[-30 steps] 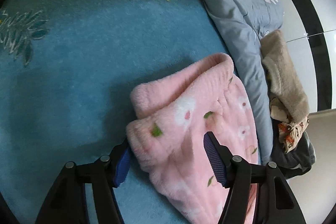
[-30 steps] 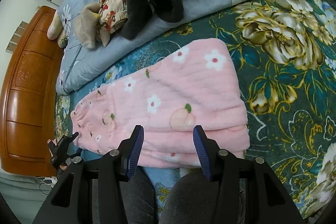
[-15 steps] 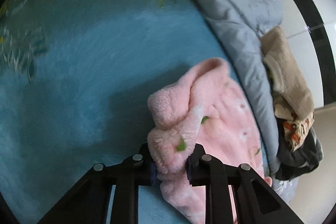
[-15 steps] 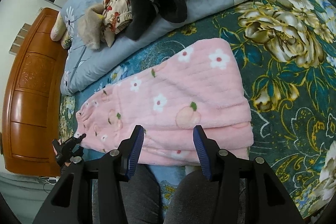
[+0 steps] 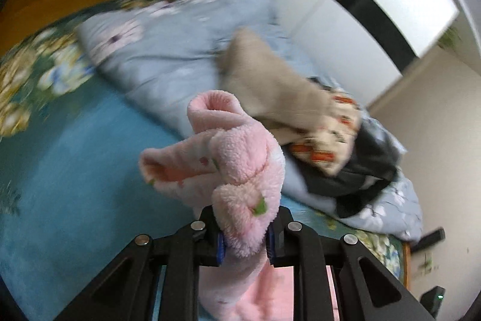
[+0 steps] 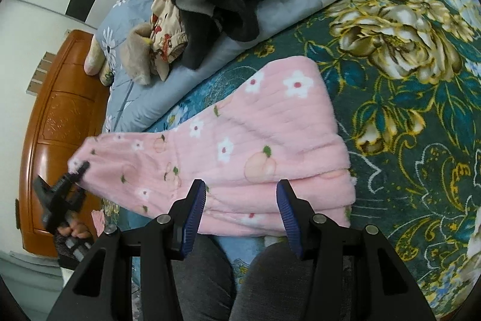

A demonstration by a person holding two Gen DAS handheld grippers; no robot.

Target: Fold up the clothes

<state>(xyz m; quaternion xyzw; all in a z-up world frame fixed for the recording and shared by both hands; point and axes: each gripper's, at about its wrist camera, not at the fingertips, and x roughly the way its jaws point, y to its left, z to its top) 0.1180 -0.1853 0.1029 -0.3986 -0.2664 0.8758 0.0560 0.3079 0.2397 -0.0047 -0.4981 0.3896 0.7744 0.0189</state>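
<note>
Gripping end of pink fleece garment (image 5: 240,164), left gripper (image 5: 245,239) has jaws clamped on bunched fabric, lifted off blue bedspread (image 5: 75,185). Rest of garment lies flat on bed, stretching from 9 to 2 o'clock in right wrist view. Right gripper (image 6: 242,218) hovers over near edge, jaws wide apart, holding nothing. Lengthwise fold looks done; end-over fold appears under way. Unfolded clothes pile (image 6: 192,20) at 11 o'clock remains.

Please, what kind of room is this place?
Most likely a bedroom: the pink garment lies on a floral bedspread, with a grey quilt and a wooden headboard beside it.
</note>
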